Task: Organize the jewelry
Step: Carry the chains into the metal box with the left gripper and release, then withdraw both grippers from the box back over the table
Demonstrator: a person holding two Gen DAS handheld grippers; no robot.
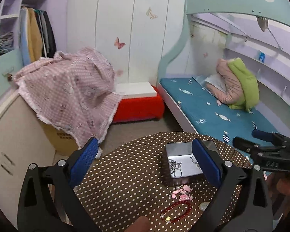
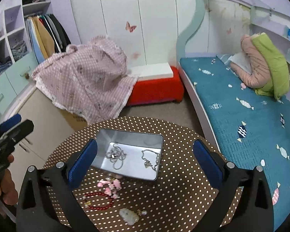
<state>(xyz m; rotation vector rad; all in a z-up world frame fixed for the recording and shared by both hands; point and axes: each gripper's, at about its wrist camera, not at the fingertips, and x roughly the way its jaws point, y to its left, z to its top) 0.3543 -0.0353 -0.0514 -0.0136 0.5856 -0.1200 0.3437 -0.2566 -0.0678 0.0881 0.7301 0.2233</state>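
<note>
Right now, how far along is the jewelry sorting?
Partly done: two silver chains lie in the metal tin. Both tongs, left and right, are open and empty. Still on the table: pink bracelet, red bead bracelet, pale pendant.

We're in a child's bedroom: mint-green bunk bed frame (image 1: 185, 38) with teal fish-print mattress (image 2: 247, 104), white butterfly-stickered wardrobe doors (image 2: 137, 19), and hanging clothes (image 1: 38, 32) in open lilac shelving (image 2: 11, 29).

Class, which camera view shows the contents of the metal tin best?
The right wrist view: the metal tin lies open and unblocked, with both silver chains visible. In the left wrist view, the left gripper finger covers part of the tin.
</note>
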